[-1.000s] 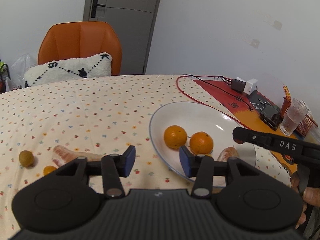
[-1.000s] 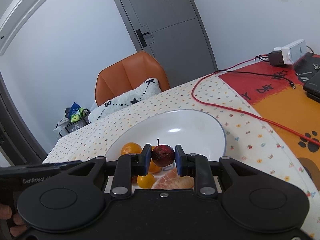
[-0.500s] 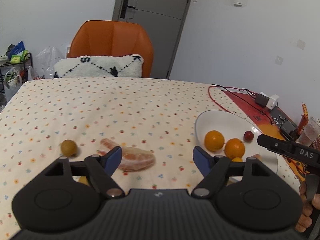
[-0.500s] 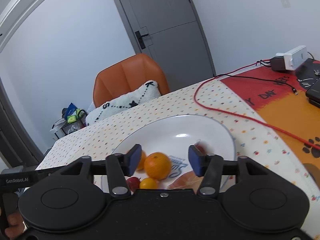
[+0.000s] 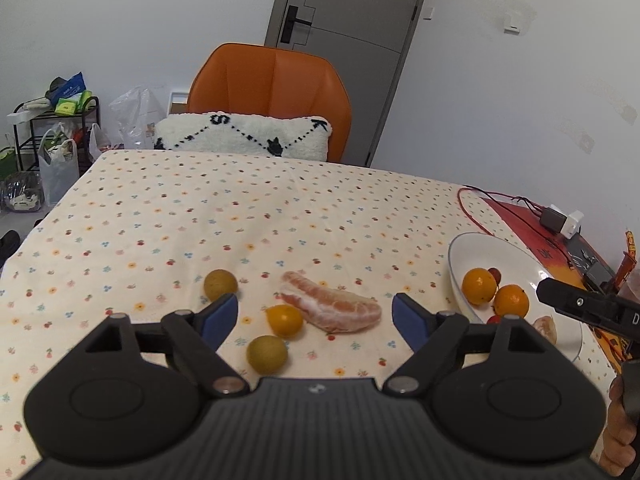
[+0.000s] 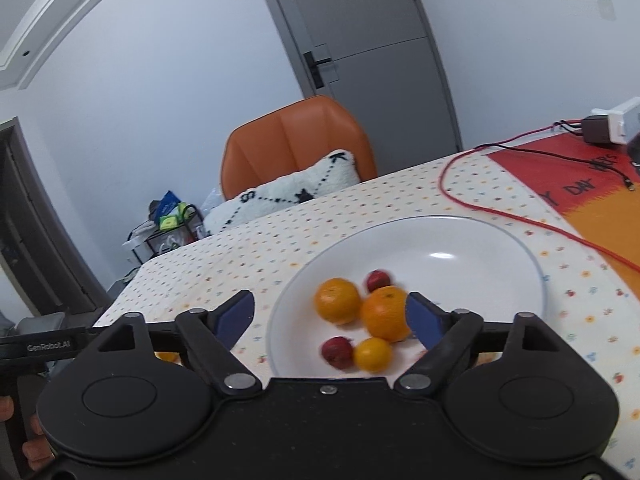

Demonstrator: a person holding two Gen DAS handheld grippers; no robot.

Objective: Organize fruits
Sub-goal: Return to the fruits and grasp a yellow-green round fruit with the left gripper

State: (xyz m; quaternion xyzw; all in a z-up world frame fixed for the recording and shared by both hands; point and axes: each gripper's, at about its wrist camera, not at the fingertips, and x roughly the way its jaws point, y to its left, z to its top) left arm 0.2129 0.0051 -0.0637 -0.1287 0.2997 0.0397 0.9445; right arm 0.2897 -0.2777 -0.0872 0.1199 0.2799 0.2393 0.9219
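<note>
Two hand-held grippers are in our hands, and both stand released with nothing between their blue pads. Our left hand-held gripper (image 5: 314, 314) hovers over the counter (image 5: 240, 216), which is covered in a cloth with small printed flowers. Between its spread fingers lie a pomelo segment (image 5: 332, 307), a small orange kumquat (image 5: 284, 321) touching the segment's left end, and a yellow-green round fruit (image 5: 267, 354) just in front of the kumquat. A second yellow-green fruit (image 5: 220, 284) sits just behind the left fingertip.

Our right hand-held gripper (image 6: 330, 316) hangs above the near edge of the white plate (image 6: 480, 240). On the plate we see two oranges (image 6: 338, 300) side by side and touching, a small red fruit (image 6: 378, 279) behind them, another red fruit (image 6: 337, 351) in front, and a small yellow-orange fruit (image 6: 373, 354) pressed against that one. From the left wrist view a pale pomelo piece (image 5: 546, 328) also rests on the plate's near side.

Beyond the plate a red cable (image 6: 500, 212) loops across the cloth toward a white power adapter (image 6: 616, 120) on an orange-and-red mat (image 6: 592, 200). At the far end of the counter stands an orange chair (image 5: 272, 84) with a white cushion (image 5: 244, 136) leaning on it.
</note>
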